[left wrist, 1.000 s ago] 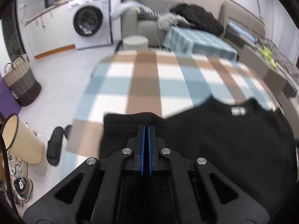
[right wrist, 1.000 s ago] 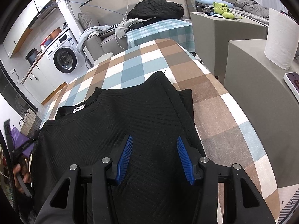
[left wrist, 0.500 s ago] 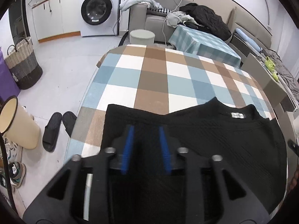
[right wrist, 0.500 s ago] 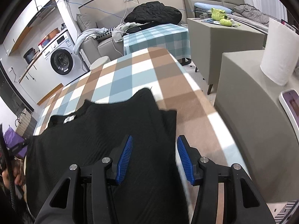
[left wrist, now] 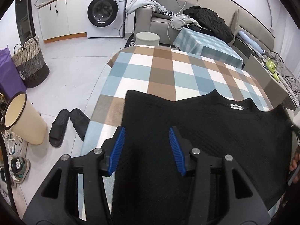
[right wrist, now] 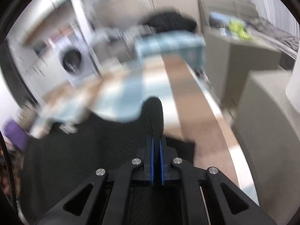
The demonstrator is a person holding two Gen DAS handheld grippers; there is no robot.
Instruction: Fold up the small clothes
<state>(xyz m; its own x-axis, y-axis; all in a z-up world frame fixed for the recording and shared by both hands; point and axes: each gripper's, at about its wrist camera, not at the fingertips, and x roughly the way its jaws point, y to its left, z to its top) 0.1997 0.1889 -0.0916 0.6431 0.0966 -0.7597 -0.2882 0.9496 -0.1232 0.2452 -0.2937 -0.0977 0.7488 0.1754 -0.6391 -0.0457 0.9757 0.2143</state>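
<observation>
I see the checked worktop [left wrist: 168,71] running toward twelve o'clock, the black top [left wrist: 215,131] spread flat on its near end. My left gripper [left wrist: 146,146] has just been opening and hangs parted above the cloth at six. My right gripper [right wrist: 156,144] is clamped on a fold of the top; that view is blurred.

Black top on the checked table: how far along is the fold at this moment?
Early. Done: the black top lies spread on the checked table, left sleeve folded in. In hand: the right gripper is shut on a bunched fold of its fabric; the left gripper has just been opening and stands open over it. Left: the body folds.
</observation>
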